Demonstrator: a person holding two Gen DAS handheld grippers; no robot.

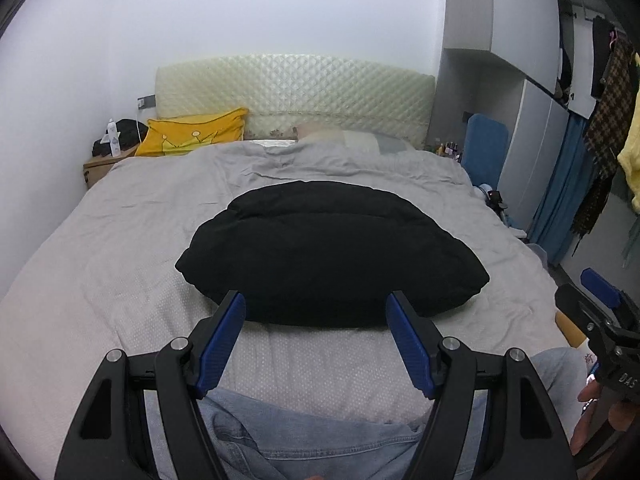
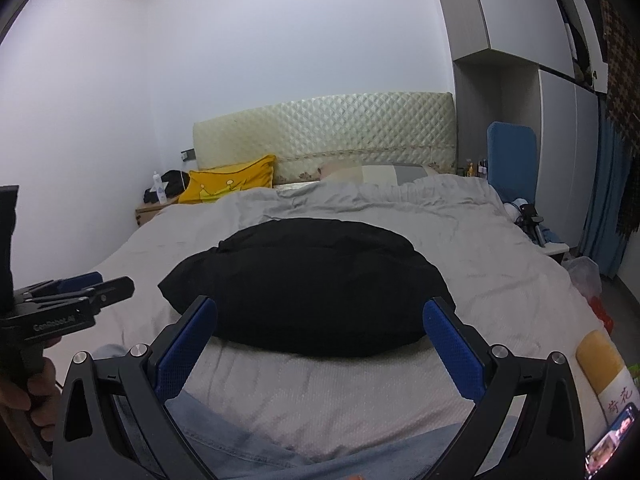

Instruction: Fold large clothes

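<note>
Lying mid-bed (image 1: 100, 216), the black padded garment (image 1: 328, 256) looks already folded into a compact bundle. Left claw (image 1: 316, 320) and right claw (image 2: 320, 328) both gape wide, empty, just short of its near edge. Little seems left.

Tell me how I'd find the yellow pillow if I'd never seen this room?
Look at the big bed with the grey cover and follow it back to the quilted cream headboard. Leaning against its left end, beside the wooden nightstand, is the yellow pillow. It is the only bright yellow cushion on the bed, with a crown drawn on it.
</note>
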